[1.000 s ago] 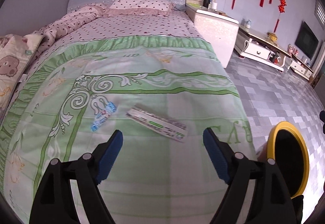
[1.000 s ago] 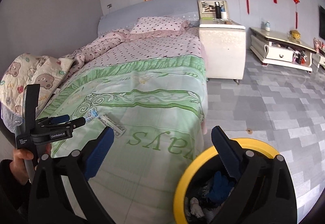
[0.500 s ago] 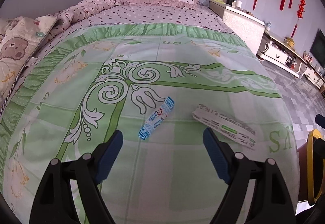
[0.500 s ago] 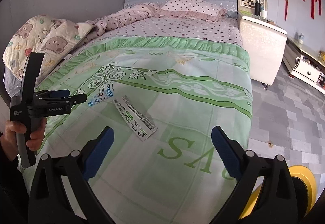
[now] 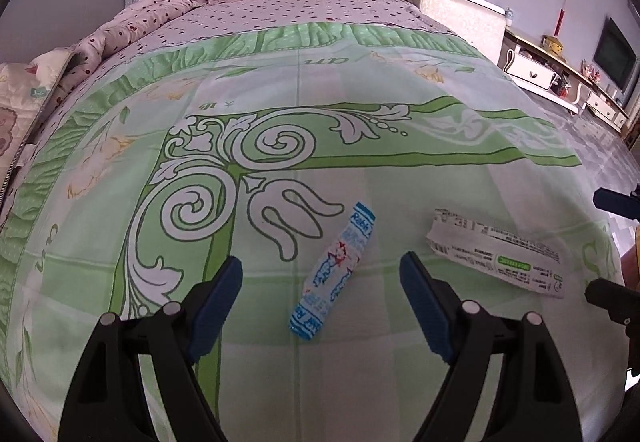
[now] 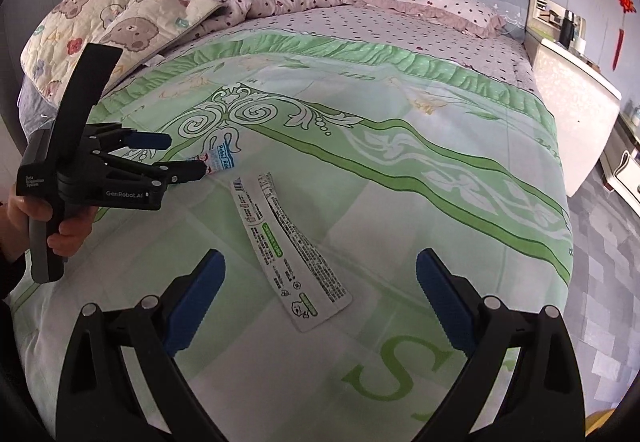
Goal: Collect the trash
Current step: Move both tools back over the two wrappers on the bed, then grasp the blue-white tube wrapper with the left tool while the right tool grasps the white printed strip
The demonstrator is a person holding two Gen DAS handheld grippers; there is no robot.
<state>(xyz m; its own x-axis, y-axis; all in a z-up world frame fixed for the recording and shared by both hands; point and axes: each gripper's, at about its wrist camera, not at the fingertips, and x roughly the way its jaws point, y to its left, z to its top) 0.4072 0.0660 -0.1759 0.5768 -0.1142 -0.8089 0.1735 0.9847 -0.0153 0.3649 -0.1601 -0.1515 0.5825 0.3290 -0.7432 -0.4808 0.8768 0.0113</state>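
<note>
You are holding the left gripper [image 5: 320, 274] with its jaws spread apart over the green bedspread [image 5: 280, 89], and the blue candy wrapper [image 5: 334, 272] is lying flat between its 2 fingers, touching neither. You are holding the right gripper [image 6: 318, 278] spread apart as well, with the long white wrapper [image 6: 286, 248] lying on the bedspread between and ahead of its fingers, just beside the blue candy wrapper.

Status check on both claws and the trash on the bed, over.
Left claw open, straddling blue wrapper. Right claw open over white wrapper. Both flat on bedspread. Nothing obstructing.
</note>
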